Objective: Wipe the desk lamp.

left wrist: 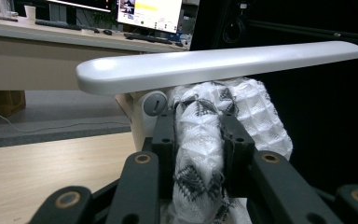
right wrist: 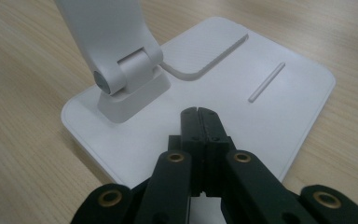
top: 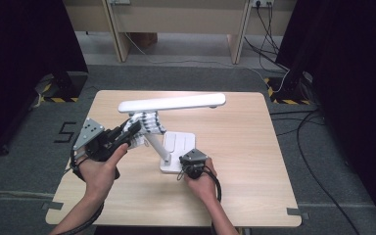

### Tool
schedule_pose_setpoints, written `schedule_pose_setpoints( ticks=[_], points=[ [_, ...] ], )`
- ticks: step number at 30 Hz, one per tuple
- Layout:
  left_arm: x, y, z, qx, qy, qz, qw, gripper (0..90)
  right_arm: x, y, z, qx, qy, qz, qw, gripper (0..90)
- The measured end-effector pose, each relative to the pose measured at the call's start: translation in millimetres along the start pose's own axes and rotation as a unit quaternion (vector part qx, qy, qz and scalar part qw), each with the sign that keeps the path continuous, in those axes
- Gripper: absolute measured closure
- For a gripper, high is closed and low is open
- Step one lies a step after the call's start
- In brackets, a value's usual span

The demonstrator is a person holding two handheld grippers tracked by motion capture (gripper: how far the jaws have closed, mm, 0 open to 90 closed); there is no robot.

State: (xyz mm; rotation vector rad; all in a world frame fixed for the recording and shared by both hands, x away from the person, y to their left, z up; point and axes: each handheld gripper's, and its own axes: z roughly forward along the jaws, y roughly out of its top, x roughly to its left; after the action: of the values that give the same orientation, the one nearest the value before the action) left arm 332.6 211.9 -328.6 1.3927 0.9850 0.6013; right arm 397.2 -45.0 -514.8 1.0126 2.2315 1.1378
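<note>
Desk lamp (top: pixel 169 122), white, stands near the middle of the table (top: pixel 254 161), its flat base (right wrist: pixel 261 107) on the wood and its long head (top: pixel 172 103) held level above the sloping arm. A patterned white cloth (left wrist: pixel 205 140) is bunched against the lamp's upper arm, just under the head and beside the hinge knob; the work in hand looks to be wiping the lamp down. The left gripper (top: pixel 127 133), on the left of the lamp arm, is clenched on that cloth: the left gripper view shows the fabric pinched between both jaws and bulging out above them, pressed against the lamp. The right gripper (right wrist: pixel 199 114) is brought down on the near part of the base, just beside the foot hinge (right wrist: pixel 121 77), its jaws pressed together with nothing between them. Judged from its placing, it pins the base so the lamp does not slide or tip under the wiping. Actual contact with the base appears likely.
</note>
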Motion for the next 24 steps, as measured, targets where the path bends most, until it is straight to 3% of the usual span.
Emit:
schedule_pose_setpoints(
  ticks=[11,16,24],
  points=[
    [2.7,-5.2,-4.3,0.006,-0.001,0.001,1.0000,71.1,0.2,0.1,0.1,0.000,-0.001,-0.001,1.0000,90.0],
    [0.0,-7.9,-0.4,0.008,0.008,0.008,0.9999,71.1,0.5,0.4,0.5,0.001,-0.001,0.001,1.0000,90.0],
    [-1.6,-11.4,6.3,0.012,0.014,-0.001,0.9998,71.1,0.4,0.4,0.6,0.000,-0.001,0.000,1.0000,90.0]
  ],
)
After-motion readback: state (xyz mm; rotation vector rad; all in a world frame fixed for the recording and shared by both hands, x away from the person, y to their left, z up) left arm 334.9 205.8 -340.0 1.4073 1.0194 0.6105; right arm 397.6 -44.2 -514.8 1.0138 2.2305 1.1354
